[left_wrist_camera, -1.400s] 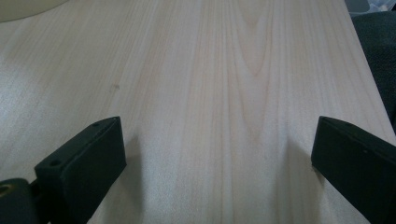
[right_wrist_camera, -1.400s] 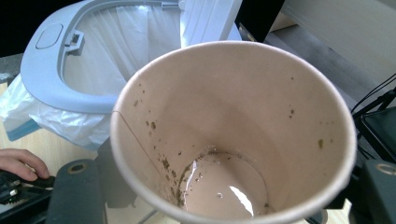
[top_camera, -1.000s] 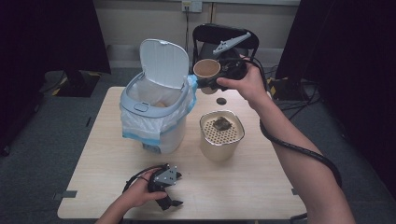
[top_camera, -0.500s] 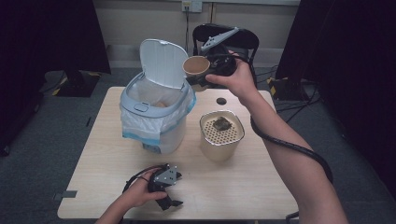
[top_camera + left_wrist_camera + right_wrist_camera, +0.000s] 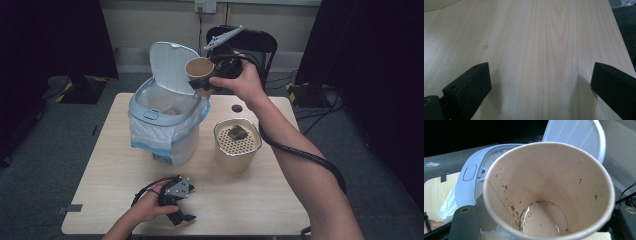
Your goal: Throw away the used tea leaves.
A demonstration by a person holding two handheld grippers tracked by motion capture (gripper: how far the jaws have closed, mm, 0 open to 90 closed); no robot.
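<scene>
In the high view our right hand covers most of the right tongs [image 5: 202,82], so we cannot make out their pads there; the right gripper view settles it, with a black jaw on each side of the paper cup [image 5: 549,192], pressed against its wall. The cup's lower outside is cut off at the bottom of that view. Inside we see brown specks on the wall and a thin wet film at the bottom. What lies deep in the bin [image 5: 167,125] is hard to tell from above; only a small tan patch shows under the raised lid [image 5: 172,65].

The paper cup [image 5: 199,70] sits between the right tongs, tilted on its side with its mouth facing the camera, held in the air above the bin's rim, just in front of the upright lid. The strainer pot [image 5: 237,145] stands on the surface [image 5: 260,200] beside the bin, a dark clump on its perforated top.

Our left tongs [image 5: 181,216] rest low on the surface near its front edge, jaws spread wide with bare wood between them.
</scene>
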